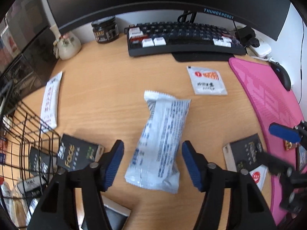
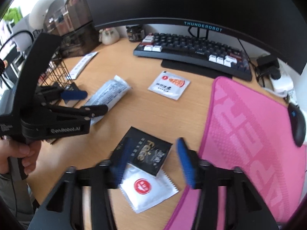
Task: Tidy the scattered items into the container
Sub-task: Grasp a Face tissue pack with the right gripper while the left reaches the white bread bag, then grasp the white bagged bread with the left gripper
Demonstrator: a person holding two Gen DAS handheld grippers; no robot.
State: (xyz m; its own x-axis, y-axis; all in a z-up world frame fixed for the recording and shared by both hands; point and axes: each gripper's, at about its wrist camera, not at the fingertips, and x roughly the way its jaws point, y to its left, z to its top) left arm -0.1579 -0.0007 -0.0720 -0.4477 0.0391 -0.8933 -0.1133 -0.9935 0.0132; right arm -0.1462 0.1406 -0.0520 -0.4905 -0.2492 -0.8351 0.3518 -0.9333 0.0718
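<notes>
My left gripper (image 1: 152, 163) is open, its jaws either side of the near end of a long white-blue snack packet (image 1: 161, 140), also seen in the right wrist view (image 2: 108, 96). My right gripper (image 2: 152, 162) is open above a black sachet (image 2: 146, 156) lying on a white sachet with a red circle (image 2: 147, 189). A black wire basket (image 1: 25, 149) at the left holds several packets. A white sachet with a pizza picture (image 1: 207, 80) and a long white sachet (image 1: 50, 101) lie on the desk.
A keyboard (image 1: 184, 36), a dark jar (image 1: 105, 29) and a ceramic figure (image 1: 67, 44) stand under the monitor. A pink mat (image 2: 255, 140) with a black mouse (image 2: 297, 124) lies to the right. Another black sachet (image 1: 78, 153) leans by the basket.
</notes>
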